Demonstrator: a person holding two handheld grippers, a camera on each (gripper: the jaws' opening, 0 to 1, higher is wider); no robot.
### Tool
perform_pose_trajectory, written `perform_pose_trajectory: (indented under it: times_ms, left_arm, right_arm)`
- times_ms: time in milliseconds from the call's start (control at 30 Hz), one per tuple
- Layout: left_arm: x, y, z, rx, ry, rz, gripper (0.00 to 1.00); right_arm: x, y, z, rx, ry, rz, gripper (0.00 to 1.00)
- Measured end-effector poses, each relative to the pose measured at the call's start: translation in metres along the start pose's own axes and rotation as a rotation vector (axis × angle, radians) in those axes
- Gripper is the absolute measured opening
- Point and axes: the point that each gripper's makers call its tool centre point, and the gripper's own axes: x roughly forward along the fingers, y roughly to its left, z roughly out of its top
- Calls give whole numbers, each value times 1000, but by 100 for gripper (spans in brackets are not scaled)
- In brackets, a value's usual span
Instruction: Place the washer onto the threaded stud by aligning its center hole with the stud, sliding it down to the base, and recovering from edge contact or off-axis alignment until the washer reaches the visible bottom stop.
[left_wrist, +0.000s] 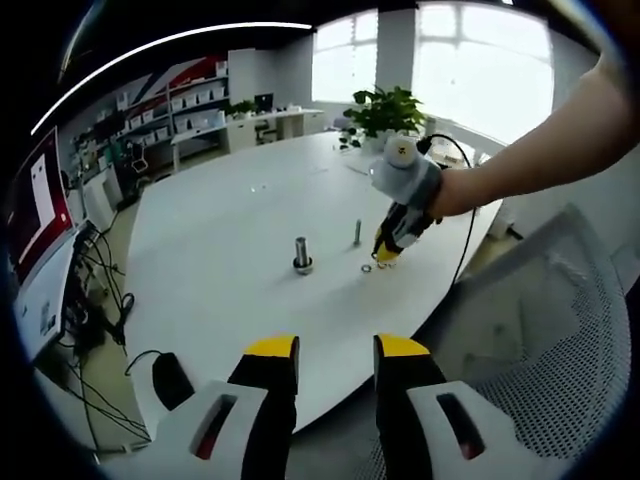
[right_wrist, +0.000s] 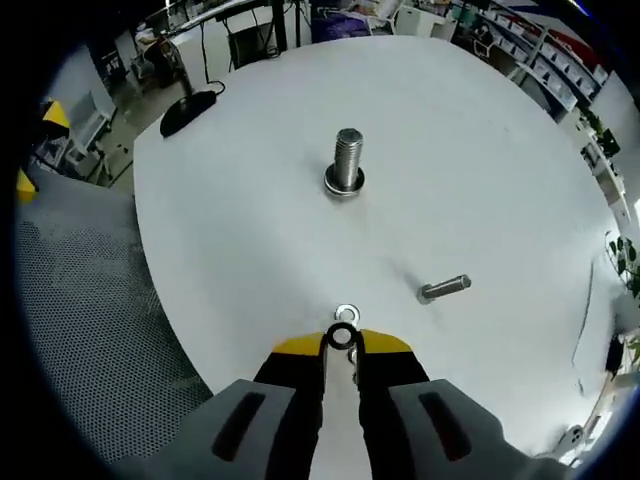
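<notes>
We see our left gripper (left_wrist: 336, 352) open above the table (left_wrist: 220, 250); the right gripper (left_wrist: 386, 250) reaches near the threaded stud (left_wrist: 302, 254).

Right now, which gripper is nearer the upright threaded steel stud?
Right. The right gripper is down at the table just beside the upright threaded steel stud, pinching a washer; the left gripper hangs back off the table edge.

Shiny metal washer (right_wrist: 342, 337), bright threaded metal stud (right_wrist: 347, 160), matt white table (right_wrist: 250, 230), mesh chair back (right_wrist: 90, 330)
</notes>
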Motion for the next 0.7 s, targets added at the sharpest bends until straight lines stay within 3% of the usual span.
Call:
perform_pose_trajectory:
  times_ms: [367,700]
  left_arm:
    - [0,0,0,-1,2,-1,28]
    - [0,1,-1,-3,5,2,28]
  right_arm:
    - [-20,-39,15,48,-57,-56,13]
    - [-13,-52,21,6,-53,-89,13]
